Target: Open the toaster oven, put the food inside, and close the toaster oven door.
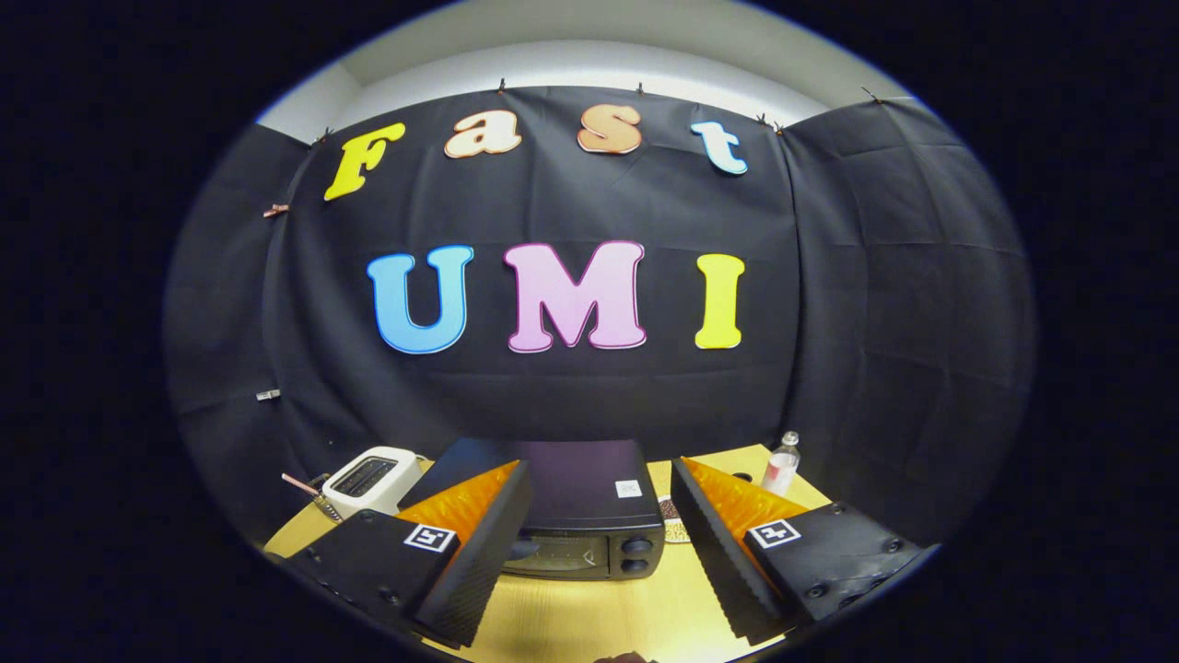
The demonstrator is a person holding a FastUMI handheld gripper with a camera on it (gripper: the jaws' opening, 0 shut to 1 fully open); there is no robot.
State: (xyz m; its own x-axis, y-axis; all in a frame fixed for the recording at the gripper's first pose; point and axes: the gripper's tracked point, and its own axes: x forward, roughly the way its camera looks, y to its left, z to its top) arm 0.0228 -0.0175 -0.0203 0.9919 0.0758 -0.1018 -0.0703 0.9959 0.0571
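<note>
A black toaster oven [576,506] stands on the wooden table [599,617], its door shut and two knobs [636,555] on the right of its front. My gripper [599,525] hangs above the table in front of it, open, with nothing between its fingers. The oven sits just beyond the fingers, its front showing in the gap between them. The left finger [479,543] covers the oven's left part. Something flat and speckled [675,527] lies just right of the oven, partly hidden; I cannot tell what it is.
A white pop-up toaster [370,479] sits to the left of the oven. A small clear bottle [781,465] stands at the back right of the table. Black cloth walls close the booth behind and at both sides.
</note>
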